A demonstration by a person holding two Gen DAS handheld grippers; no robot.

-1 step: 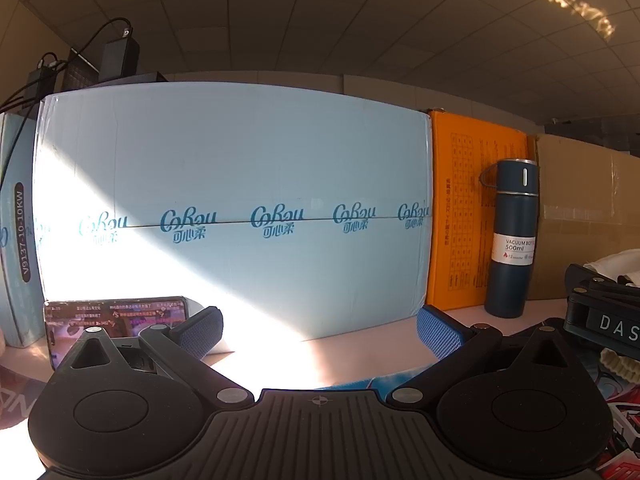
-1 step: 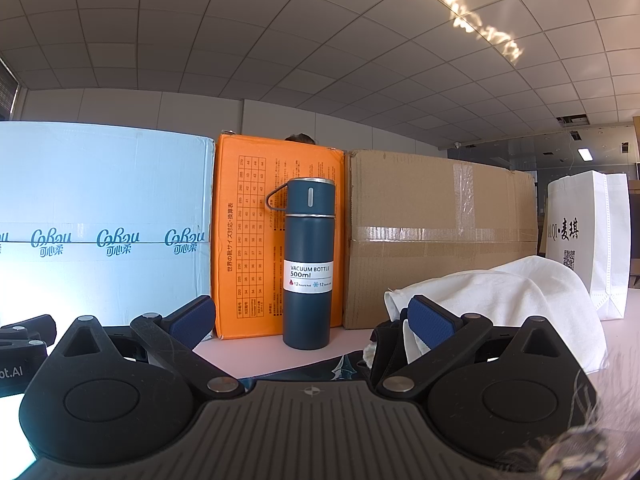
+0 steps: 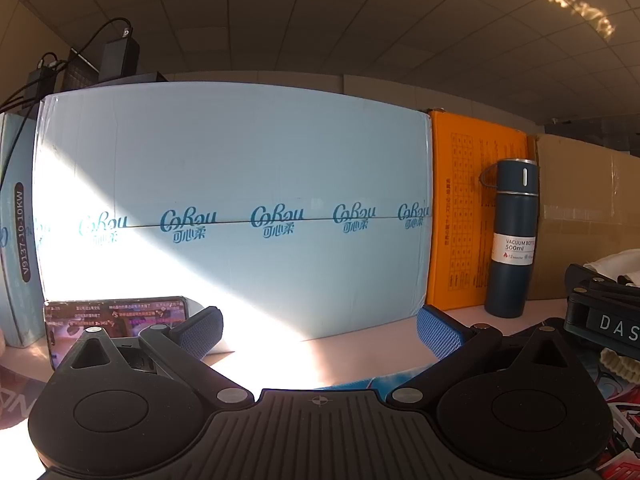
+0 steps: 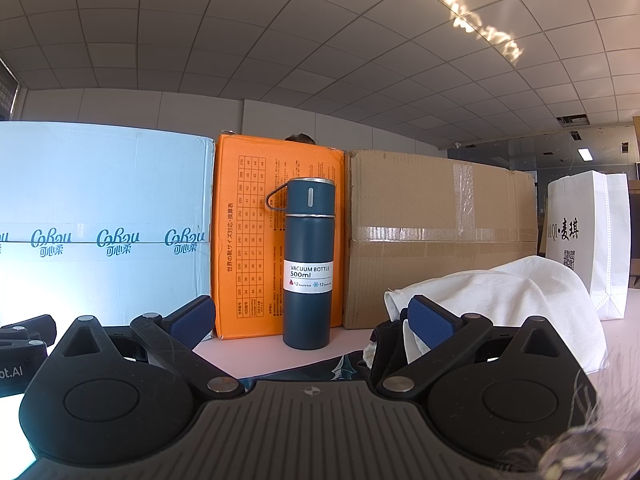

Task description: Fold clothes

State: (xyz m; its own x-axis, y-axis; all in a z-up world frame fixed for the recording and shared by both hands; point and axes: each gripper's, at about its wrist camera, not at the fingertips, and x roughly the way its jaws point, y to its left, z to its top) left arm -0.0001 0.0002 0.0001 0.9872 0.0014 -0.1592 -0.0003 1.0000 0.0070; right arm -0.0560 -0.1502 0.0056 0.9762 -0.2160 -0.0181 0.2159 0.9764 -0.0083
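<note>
Nothing had moved; both the left tongs and right tongs gaped wide, empty. Folding unstarted: next, reaching the white cloth at three o'clock.

- Left gripper: jaws spread wide, nothing between the blue pads, pointing roughly level.
- Right gripper: jaws spread wide, nothing gripped, pointing roughly level.

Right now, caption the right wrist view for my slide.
Open right gripper faces a blue vacuum bottle, crumpled white cloth beside its right finger, boxes behind.
</note>
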